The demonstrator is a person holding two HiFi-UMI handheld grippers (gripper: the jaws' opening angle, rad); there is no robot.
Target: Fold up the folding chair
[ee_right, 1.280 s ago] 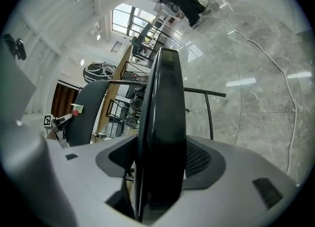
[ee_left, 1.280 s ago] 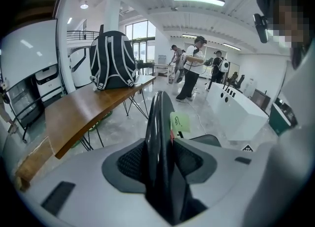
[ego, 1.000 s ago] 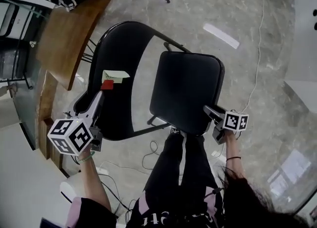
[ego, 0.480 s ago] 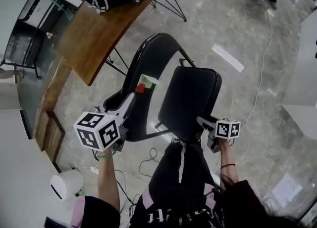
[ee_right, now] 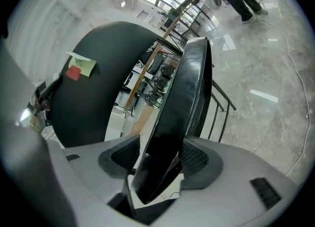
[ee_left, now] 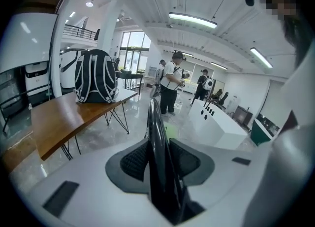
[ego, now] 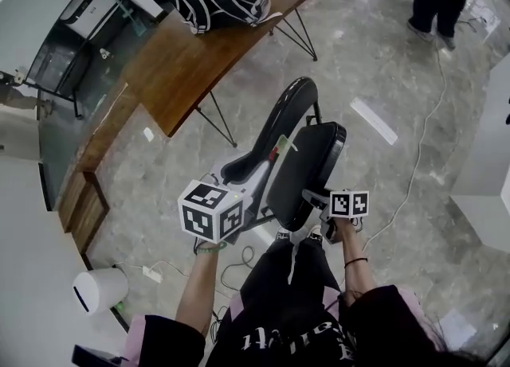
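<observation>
A person is holding a black metal folding chair [ego: 307, 158] half-folded on the grey marble floor [ego: 382, 71], near a brown wooden counter [ego: 183, 63]. The left gripper [ego: 267, 168] is closing on its curved backrest [ee_left: 156, 142], and the right gripper [ego: 312, 197] is clamping its padded seat [ee_right: 182, 103].

My folding chair [ego: 307, 168] has a smooth, glossy black seat edge, a duller black back and thin black painted metal tubes. Beside the chair, the table [ego: 191, 63] is matt brown wood. Under the chair, the floor [ego: 382, 63] is polished, reflective stone. My right claw [ee_right: 160, 162] has matt grey, rough-dotted pads [ee_right: 199, 158].
</observation>
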